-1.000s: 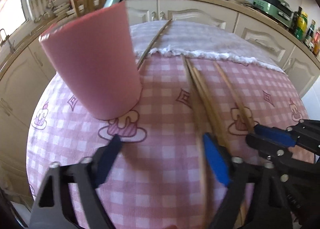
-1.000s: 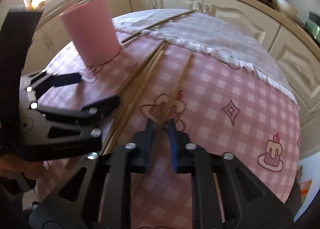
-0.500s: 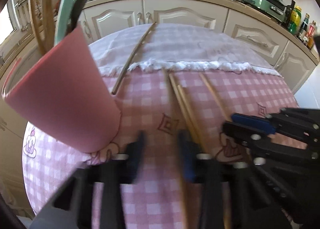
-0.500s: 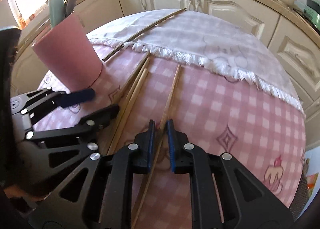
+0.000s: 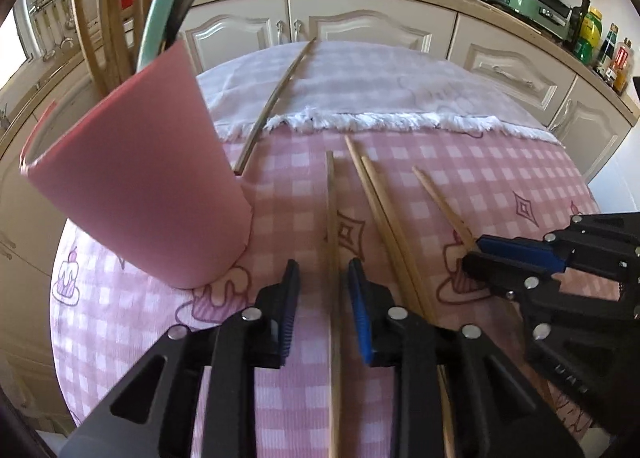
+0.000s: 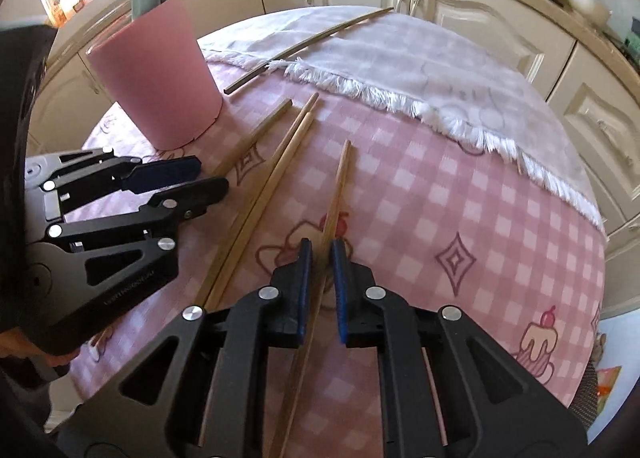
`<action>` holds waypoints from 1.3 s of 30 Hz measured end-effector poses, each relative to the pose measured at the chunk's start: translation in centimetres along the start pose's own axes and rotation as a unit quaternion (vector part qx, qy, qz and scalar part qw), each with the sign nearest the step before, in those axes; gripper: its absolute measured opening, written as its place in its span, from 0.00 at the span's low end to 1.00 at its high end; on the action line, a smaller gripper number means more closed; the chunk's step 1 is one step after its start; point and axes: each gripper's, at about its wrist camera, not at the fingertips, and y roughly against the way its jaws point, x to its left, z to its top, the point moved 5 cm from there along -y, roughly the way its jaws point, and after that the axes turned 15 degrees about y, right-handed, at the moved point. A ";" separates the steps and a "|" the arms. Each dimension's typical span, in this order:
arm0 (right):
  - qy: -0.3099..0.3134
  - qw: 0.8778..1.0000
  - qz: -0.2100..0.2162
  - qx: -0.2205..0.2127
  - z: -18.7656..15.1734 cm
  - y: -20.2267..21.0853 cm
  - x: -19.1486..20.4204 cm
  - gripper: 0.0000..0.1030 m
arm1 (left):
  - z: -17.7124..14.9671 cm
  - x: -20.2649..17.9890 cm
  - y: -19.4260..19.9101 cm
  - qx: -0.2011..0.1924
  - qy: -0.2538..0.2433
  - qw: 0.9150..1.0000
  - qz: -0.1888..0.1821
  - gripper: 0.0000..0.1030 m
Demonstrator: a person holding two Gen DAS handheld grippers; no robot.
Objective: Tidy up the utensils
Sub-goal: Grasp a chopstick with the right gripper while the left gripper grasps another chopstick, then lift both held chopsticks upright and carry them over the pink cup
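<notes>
1. While the utensils are being gathered, the step in hand is the pick-up of loose chopsticks from the checked tablecloth (image 5: 500,185), apparently for the pink cup (image 5: 136,185), which stands upright at the left and already holds utensils.
2. The left gripper (image 5: 323,298) straddles the leftmost chopstick (image 5: 330,209). Its jaws are opening slightly, and a gap shows on both sides of the stick.
3. The right gripper (image 6: 319,270) has its jaws drawn together on the right chopstick (image 6: 340,185).
4. A chopstick pair (image 5: 384,217) lies untouched between the two grippers, and a dark stick (image 5: 280,81) rests on the white cloth beyond.
5. The next move probably calls for a firm left clamp, then a lift of both sticks toward the cup mouth.
6. Compared with one second ago, the left jaws stand far narrower, now set around one chopstick. The right grip is unchanged.
</notes>
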 end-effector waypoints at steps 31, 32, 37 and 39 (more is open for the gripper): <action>-0.055 0.952 0.075 -0.292 5.9 14.1 0.5 0.07 | 2.0 5.2 20.0 -0.276 0.070 0.947 -0.148 0.05; -0.051 0.951 0.075 -0.295 6.2 14.4 0.6 0.07 | 2.5 5.5 20.3 -0.286 0.072 0.944 -0.148 0.05; -0.028 0.944 0.077 -0.319 8.4 16.0 1.7 0.07 | 5.2 7.7 22.2 -0.334 0.092 0.926 -0.148 0.05; -0.019 0.940 0.078 -0.330 9.4 16.8 1.9 0.07 | 6.6 8.3 23.2 -0.360 0.100 0.915 -0.151 0.05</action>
